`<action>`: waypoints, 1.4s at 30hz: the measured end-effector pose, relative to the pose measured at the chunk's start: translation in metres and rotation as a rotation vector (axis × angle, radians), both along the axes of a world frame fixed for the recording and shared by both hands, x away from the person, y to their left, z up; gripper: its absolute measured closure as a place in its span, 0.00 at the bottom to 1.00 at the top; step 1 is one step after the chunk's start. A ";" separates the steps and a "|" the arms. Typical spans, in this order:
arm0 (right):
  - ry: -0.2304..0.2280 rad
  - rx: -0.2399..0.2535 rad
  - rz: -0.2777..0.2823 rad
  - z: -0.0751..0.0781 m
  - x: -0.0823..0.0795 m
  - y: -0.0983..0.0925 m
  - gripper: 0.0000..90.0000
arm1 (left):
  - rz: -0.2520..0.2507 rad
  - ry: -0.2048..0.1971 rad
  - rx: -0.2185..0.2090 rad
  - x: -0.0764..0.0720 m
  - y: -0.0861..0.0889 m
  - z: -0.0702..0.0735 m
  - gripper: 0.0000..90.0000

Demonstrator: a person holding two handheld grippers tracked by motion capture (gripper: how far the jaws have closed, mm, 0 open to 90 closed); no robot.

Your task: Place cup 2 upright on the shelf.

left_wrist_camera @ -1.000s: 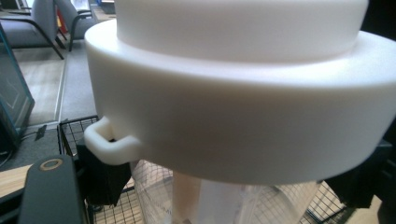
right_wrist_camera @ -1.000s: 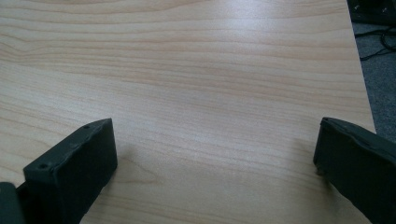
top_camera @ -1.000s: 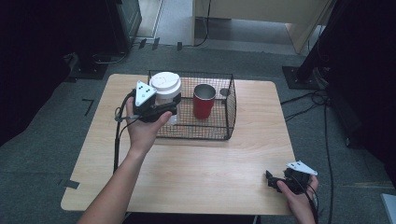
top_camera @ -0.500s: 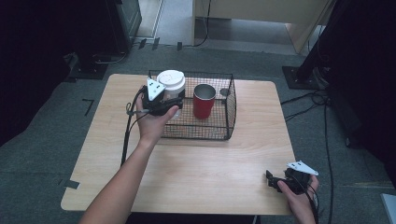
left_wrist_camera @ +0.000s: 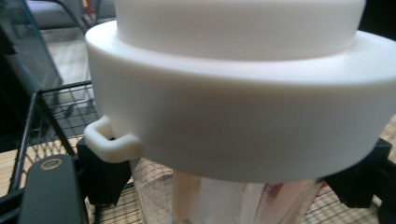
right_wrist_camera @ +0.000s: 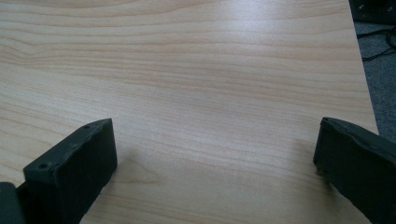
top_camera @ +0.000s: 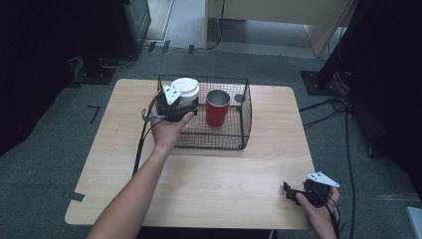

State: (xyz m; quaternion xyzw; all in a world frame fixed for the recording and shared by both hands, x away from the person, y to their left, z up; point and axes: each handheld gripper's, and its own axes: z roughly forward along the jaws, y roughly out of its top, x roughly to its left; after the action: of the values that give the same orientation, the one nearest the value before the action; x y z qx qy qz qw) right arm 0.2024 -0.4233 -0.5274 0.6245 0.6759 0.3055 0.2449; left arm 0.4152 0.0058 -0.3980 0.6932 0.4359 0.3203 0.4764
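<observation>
Fingers of my left gripper (top_camera: 185, 105) pinch the clear cup (top_camera: 186, 94) under its white lid (left_wrist_camera: 243, 98), upright at the wire basket's (top_camera: 245, 117) left end, beside the red cup (top_camera: 217, 106). My right gripper (top_camera: 290, 193) rests near the table's (top_camera: 224, 174) right front corner, fingers (right_wrist_camera: 74, 168) spread over bare wood.
</observation>
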 end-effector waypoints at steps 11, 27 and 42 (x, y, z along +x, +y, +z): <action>0.001 0.004 -0.001 0.000 0.000 0.000 0.00 | 0.016 0.025 0.054 0.008 -0.002 -0.014 0.19; 0.001 0.008 -0.001 0.000 0.000 0.000 0.00 | 0.010 0.136 0.054 0.016 -0.003 -0.022 0.19; -0.001 0.000 0.003 0.000 0.000 0.000 0.00 | 0.028 0.192 0.096 0.016 -0.001 -0.018 0.19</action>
State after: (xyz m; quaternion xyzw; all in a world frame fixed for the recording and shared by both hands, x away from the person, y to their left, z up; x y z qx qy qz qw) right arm 0.2024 -0.4233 -0.5274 0.6234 0.6766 0.3059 0.2449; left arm 0.4311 0.0046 -0.4164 0.7366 0.4731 0.2798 0.3940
